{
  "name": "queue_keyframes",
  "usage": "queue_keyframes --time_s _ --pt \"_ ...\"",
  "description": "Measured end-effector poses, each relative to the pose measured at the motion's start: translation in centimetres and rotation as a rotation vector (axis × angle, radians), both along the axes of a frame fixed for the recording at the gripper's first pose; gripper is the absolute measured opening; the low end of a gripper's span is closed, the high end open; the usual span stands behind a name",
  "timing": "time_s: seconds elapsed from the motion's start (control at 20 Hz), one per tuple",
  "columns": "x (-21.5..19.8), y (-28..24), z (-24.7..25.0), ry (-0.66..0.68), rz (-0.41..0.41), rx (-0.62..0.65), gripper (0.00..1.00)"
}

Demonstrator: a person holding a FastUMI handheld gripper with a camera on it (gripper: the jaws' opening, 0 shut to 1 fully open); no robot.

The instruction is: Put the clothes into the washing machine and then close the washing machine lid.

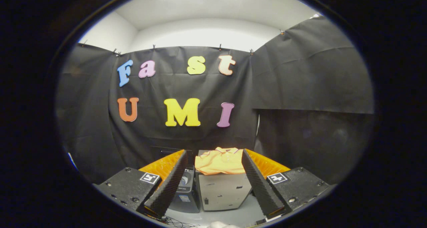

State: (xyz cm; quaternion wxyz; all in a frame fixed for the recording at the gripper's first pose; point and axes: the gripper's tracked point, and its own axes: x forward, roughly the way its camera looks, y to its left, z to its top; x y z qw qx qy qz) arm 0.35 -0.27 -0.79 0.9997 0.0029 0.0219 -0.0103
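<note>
We can read no text or number. We see only square black-and-white marker tags [149, 178] on the hand-held gripper [213, 184], whose fingers stand apart, and a blurred sticker [184, 198] on the dark machine [186, 194].

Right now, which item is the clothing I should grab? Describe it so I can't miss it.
Look below the black cloth wall to the pale box-like unit beyond the open gripper. Draped over its top lies the orange garment, crumpled. It is the one soft, bright thing there; the dark machine beside it is hard-sided.
</note>
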Motion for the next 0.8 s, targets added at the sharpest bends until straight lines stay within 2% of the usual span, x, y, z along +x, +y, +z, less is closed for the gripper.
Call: queue_keyframes --time_s 0.4,0.8 --pt "3.9 -4.0 -0.3 0.018 -0.061 -0.014 1.00" --pt "14.8 -7.9 -1.0 0.065 -0.036 0.005 1.00"
